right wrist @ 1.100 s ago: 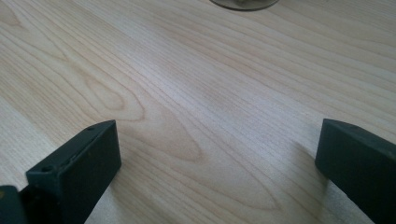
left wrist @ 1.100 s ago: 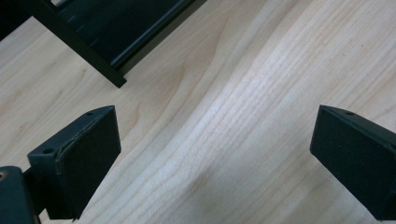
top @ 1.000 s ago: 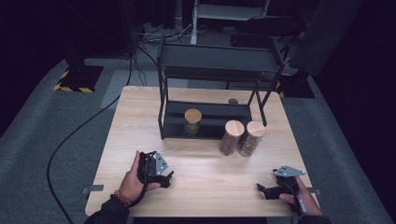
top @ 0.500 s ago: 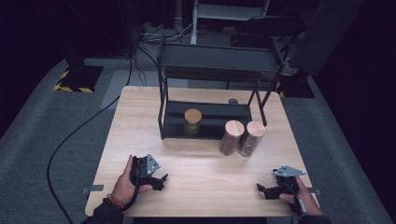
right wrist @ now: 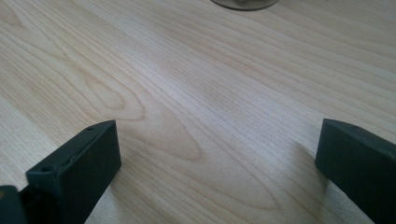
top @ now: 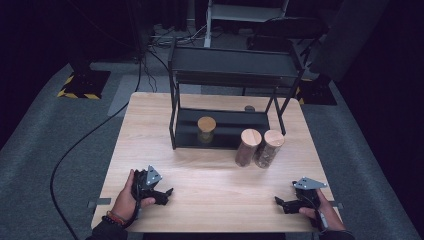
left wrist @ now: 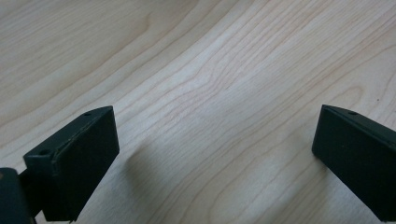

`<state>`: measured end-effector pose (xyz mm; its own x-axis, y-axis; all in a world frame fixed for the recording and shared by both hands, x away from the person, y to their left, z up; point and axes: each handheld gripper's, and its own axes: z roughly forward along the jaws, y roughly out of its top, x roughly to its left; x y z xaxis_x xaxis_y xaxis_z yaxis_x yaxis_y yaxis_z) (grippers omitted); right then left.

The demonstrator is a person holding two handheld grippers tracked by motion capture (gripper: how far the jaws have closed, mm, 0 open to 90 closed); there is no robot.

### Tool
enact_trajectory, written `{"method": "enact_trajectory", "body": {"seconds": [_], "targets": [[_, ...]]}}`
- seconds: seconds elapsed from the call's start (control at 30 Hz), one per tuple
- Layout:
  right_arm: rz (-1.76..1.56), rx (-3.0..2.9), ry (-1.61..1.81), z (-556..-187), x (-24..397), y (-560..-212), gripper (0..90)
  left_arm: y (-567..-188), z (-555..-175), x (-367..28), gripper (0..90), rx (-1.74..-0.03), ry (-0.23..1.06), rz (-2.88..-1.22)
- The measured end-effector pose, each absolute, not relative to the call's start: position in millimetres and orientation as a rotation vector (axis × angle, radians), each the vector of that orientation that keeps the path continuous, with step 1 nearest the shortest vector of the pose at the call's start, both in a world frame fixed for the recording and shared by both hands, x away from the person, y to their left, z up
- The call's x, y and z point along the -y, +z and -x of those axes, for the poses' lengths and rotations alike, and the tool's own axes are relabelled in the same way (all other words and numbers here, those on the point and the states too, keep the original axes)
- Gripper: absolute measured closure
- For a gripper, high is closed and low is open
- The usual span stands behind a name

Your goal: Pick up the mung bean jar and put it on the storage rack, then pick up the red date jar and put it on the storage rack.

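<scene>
– Wooden table (top: pixel 215 195) first, then the black rack (top: pixel 235 80) at the back. What comes next?

– Two tall jars (top: pixel 260 147) with wood lids, side by side in front of the rack. A small jar (top: pixel 206 130) sits on the low shelf.

– How will the tall ones feel?

– Hard, smooth, maybe slippery, and I think they could break. Hold one round its middle, under the lid.

– Any words on them?

– None I can read.

– And the tongs?

– Left gripper (top: pixel 162 194) and right gripper (top: pixel 281 204) rest low near the front edge, jaws wide apart, holding nothing.
</scene>
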<state>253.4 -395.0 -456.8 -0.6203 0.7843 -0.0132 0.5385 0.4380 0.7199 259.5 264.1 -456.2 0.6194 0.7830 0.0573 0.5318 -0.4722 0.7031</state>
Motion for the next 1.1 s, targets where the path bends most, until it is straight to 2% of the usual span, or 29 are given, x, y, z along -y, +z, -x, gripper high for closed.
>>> {"method": "enact_trajectory", "body": {"seconds": [0.1,1.1], "targets": [[-1.129,-2.350,0.989,-253.5,395.0,-456.8,0.0,-455.3,-267.1,-273.1,0.4,-1.063,0.420,-2.175],[-1.132,-2.348,0.988,-253.2,394.6,-456.6,0.0,-455.2,-267.0,-273.4,0.2,-1.061,0.420,-2.176]]}}
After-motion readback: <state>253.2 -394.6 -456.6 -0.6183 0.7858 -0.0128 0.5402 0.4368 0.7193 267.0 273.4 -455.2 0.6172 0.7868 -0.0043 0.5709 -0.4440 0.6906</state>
